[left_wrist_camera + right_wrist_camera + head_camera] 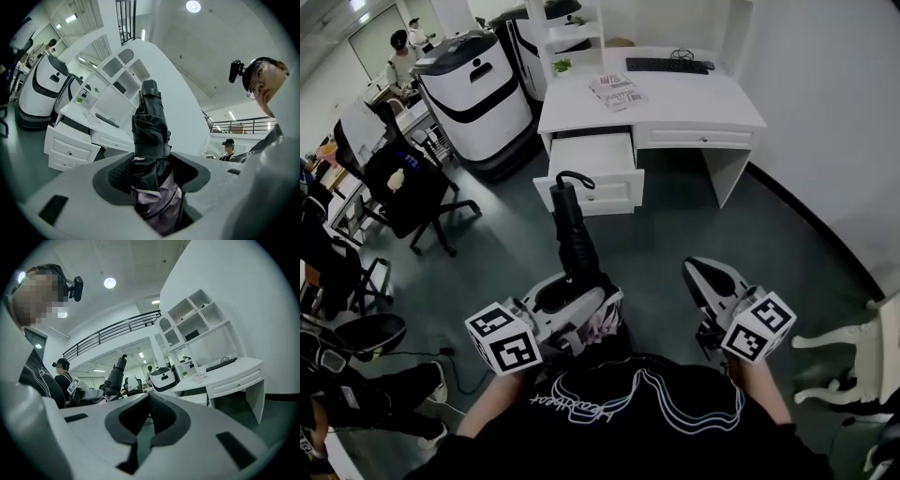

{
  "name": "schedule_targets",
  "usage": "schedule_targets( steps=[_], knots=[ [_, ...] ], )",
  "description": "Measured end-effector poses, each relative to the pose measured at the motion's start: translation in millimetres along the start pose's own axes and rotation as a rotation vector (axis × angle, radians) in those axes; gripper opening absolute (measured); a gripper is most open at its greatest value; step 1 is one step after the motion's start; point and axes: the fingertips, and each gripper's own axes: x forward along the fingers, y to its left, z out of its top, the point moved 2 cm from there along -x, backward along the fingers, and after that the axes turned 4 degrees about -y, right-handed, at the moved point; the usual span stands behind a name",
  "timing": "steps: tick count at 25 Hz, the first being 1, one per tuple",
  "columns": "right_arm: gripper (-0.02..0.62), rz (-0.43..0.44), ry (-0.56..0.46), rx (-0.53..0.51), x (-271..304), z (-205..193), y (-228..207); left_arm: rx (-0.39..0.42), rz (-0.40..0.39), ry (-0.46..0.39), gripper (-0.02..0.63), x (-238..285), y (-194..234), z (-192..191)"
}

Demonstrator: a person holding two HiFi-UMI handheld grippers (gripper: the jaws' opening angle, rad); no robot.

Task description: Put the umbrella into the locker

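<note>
Office desk (694, 105) | left hand-held gripper (151, 165) grips umbrella (150, 123) | right hand-held gripper (149, 399) closed

The near end of the umbrella (149, 133) runs off the bottom edge of the left gripper view, and in the head view the left gripper (578, 291) covers it. Print on the papers (616, 91) on the table (703, 105) is too small to read.

White desk (703, 105): keyboard (667, 65), papers (617, 91) on top.
</note>
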Motion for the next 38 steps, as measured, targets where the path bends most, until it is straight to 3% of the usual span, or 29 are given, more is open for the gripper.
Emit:
schedule_targets(
  steps=[9,18,26,32,38],
  knots=[
    [0.003,-0.028,0.092,0.05,102.1,-14.9,-45.6,-0.041,0.024,0.035,0.232,28.7,102.4,33.4],
    [0.003,-0.068,0.165,0.119,224.9,-4.8,-126.7,-0.102,0.039,0.106,0.232,98.1,223.6,96.8],
    [0.003,-0.112,0.197,0.125,301.3,3.7,-183.9,-0.138,0.009,0.15,0.232,150.0,302.4,128.6],
    [0.003,-0.145,0.176,0.132,321.0,7.7,-210.9,-0.084,-0.014,0.201,0.232,179.5,331.4,142.1],
    [0.003,-0.153,0.162,0.149,326.7,7.8,-220.7,0.085,-0.026,0.26,0.232,190.6,343.7,155.4]
  ],
)
